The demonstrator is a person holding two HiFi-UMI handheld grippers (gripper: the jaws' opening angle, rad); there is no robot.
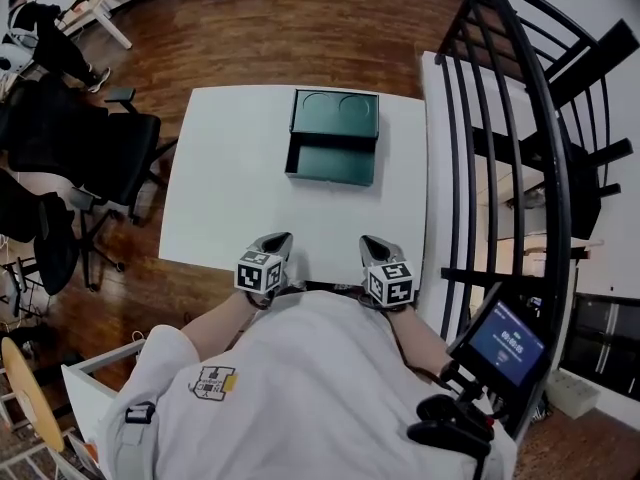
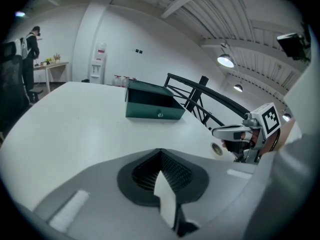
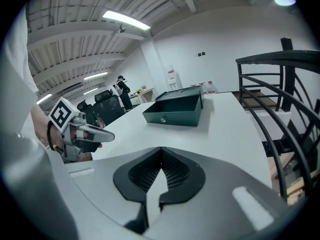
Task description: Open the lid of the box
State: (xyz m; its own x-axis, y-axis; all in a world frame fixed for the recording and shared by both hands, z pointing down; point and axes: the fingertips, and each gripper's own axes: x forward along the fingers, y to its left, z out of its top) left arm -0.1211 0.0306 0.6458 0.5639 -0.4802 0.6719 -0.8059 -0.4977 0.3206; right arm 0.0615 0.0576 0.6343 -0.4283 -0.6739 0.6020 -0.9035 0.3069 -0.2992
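**Box open at the far side of the counter, both claws shut and empty**

The box (image 1: 331, 160) is dark green, low and rectangular. Its tray is open to the top, and its inside is the same dark green. The lid (image 1: 335, 114) is swung up and back along the far edge. Its inner face shows from above, with two round shapes pressed into it side by side. From the gripper views the lid rises behind the tray as a thin slab; how far back it leans I cannot tell. A small silver knob (image 2: 160, 115) sits at the middle of the near wall.

The long axis of the box runs left to right across the counter (image 1: 230, 188). The knobbed wall faces near, toward the person, and the hinge side faces far. The box stands on the far half of the white counter, a little right of centre, with bare white surface around it.

At the near edge, well apart from the box, the left claw (image 1: 280, 240) and the right claw (image 1: 372, 243) lie side by side. Both point toward the box. Each has its jaws pressed together, pad to pad, with nothing between them.

A black railing (image 1: 520, 118) curves along the right of the counter. Dark office chairs (image 1: 90, 148) stand at its left on a wooden floor (image 1: 300, 38).
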